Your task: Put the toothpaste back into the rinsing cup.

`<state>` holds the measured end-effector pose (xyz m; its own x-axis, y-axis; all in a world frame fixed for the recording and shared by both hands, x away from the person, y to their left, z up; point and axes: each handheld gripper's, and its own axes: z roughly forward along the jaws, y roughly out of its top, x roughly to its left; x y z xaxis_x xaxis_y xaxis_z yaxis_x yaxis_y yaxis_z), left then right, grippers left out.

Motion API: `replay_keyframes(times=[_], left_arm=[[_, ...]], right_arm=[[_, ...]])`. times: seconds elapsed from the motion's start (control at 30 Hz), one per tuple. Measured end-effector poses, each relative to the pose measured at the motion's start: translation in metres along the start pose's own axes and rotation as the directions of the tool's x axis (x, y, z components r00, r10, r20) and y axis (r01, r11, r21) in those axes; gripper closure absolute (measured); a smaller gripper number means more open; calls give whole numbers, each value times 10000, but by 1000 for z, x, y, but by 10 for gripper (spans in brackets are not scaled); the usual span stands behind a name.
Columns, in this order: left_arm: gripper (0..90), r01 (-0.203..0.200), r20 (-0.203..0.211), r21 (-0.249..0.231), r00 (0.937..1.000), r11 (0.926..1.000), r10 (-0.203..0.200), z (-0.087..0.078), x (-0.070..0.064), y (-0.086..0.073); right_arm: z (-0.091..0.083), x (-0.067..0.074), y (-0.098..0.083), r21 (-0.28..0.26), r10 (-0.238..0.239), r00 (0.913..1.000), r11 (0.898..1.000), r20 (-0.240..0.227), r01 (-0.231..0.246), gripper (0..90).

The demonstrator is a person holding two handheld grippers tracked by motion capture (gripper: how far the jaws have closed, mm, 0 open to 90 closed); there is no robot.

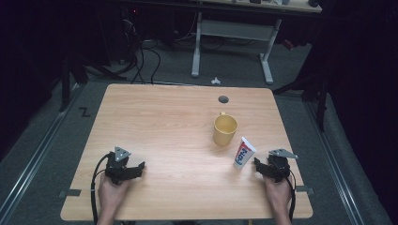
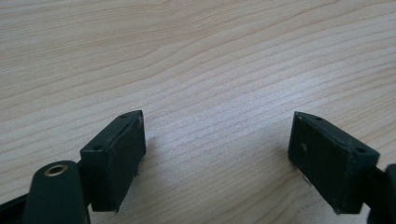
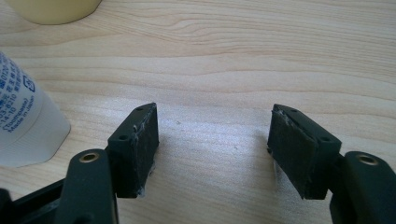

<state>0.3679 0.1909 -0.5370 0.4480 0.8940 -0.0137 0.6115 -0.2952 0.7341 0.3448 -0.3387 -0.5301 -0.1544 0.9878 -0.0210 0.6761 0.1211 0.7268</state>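
A: Where is your right tool point(image 1: 261, 166)?

B: Low at the bench's point(image 1: 169, 122) near right corner, its jaws spread wide with bare wood between them.

A: And the toothpaste tube point(image 1: 244, 153)?

B: Standing on its cap just beside that tool, near the yellow mug point(image 1: 225, 130).

A: Your left tool point(image 1: 136, 169)?

B: Also gaping, empty, well apart at the near left.

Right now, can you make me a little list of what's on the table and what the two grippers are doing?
table: light wood
cup: yellow mug, upright, right half of the table
tube: white toothpaste tube, standing on its cap, in front of the mug
left gripper: open, nothing between its jaws, low over bare wood
right gripper: open, holding nothing, just right of the tube
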Motion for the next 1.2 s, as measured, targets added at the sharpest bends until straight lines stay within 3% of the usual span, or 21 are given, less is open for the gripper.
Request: replay_keyframes(times=[0.8, 1.07, 1.2], left_arm=[[195, -3, 1, 8, 10000, 10000, 3, 0, 0, 0], [195, -6, 0, 10, 10000, 10000, 6, 0, 0, 0], [195, -7, 1, 10, 10000, 10000, 7, 0, 0, 0]], right_arm=[[0, 0, 0, 1, -37, 10000, 10000, -30, 37, 335], [-1, 0, -1, 67, 47, 10000, 10000, 32, -48, 279], [-3, -1, -1, 66, 94, 9999, 9999, -117, -93, 313]])
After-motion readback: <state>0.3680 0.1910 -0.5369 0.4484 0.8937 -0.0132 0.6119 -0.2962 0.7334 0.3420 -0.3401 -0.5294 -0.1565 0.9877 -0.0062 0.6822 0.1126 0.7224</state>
